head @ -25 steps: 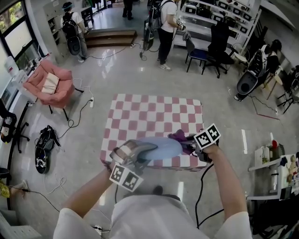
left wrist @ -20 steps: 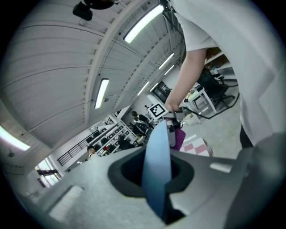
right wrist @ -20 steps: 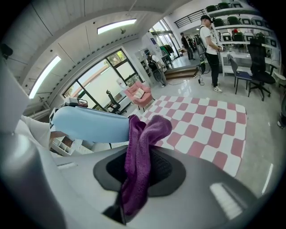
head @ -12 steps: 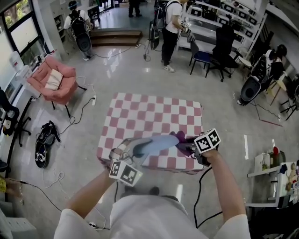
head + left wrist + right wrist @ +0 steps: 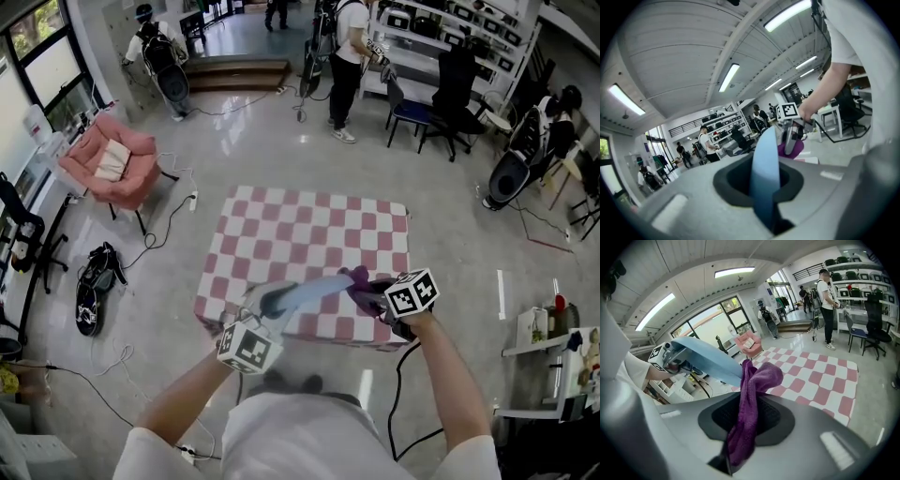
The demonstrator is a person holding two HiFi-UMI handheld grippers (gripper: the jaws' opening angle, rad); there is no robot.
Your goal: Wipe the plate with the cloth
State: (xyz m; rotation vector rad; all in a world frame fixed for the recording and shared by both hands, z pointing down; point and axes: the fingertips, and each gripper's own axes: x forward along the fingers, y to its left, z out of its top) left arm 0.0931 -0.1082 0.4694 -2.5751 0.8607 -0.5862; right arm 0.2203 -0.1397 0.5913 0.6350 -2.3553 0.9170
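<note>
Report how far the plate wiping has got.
Done: left tongs grip the light blue round plate, right tongs grip the purple cloth, both held over the pink-checkered table. In hand: cloth meets the plate's edge. Left: wiping its faces; cleanliness can't be judged.

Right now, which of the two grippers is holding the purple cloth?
The right gripper, at the head view's right, is shut on the purple cloth; the left gripper clamps the pale blue plate instead.

The plate (image 5: 314, 289) I hold is pale blue and the cloth (image 5: 361, 278) is dark purple. The table (image 5: 309, 225) under them has a cover of pink and white squares, like a chessboard. The armchair (image 5: 108, 161) at the left is also pink, and my shirt (image 5: 300, 441) is white.
</note>
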